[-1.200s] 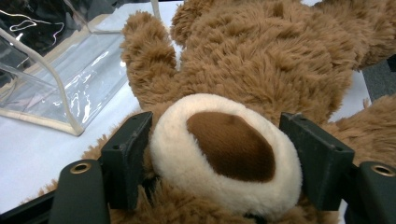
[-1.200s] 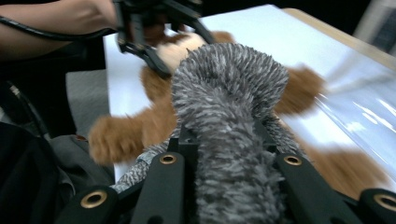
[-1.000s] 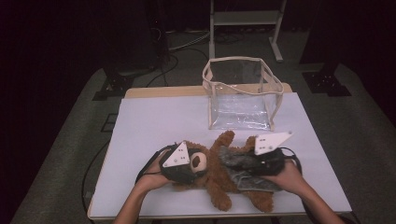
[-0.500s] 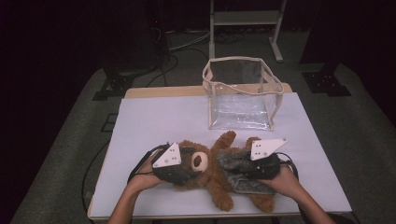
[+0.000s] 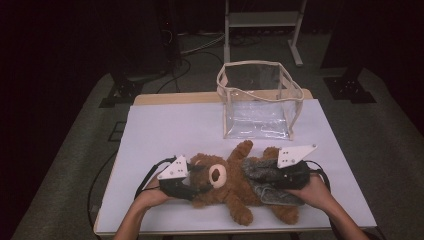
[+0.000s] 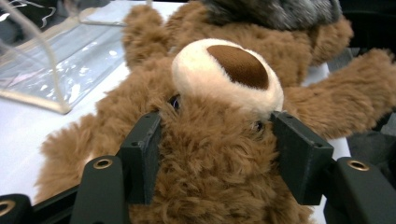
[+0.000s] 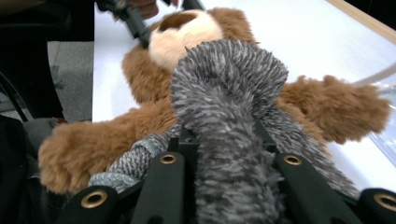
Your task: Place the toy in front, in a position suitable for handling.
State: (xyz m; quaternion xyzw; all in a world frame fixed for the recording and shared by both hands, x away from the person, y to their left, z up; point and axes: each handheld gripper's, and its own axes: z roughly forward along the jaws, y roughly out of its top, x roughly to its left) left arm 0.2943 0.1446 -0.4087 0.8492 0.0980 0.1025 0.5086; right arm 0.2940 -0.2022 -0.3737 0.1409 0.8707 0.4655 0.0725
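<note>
— Since a second ago, what has shifted on the table (image 5: pixel 165 125)?

— Little overall; the left gripper (image 5: pixel 199 181) has just been closing its jaws, and now they press into the brown fur on either side of the teddy bear's (image 5: pixel 235 187) head; the left gripper view shows one black pad sunk in at each side, just below the cream muzzle (image 6: pixel 228 74).

— And the bear itself; where does it lie?

— On its back near the front edge of the white table, head toward the person's left hand (image 5: pixel 150 197), legs toward the right; one arm points up toward the clear bag (image 5: pixel 260 102), which stands open farther back, apart from the bear.

— What of the other claw?

— The right gripper (image 5: pixel 272 176) sits over the bear's lower body; its jaws hold a bunched fold of grey knitted cloth (image 7: pixel 231 107) that wraps the bear's middle; the right gripper view shows that grey fabric rising between the two black jaws and pinched there.

— Are the hands on the table?

— Both forearms come in from the front edge; the right hand (image 5: pixel 312 192) rests beside the bear's leg; a cable trails from each gripper.
</note>
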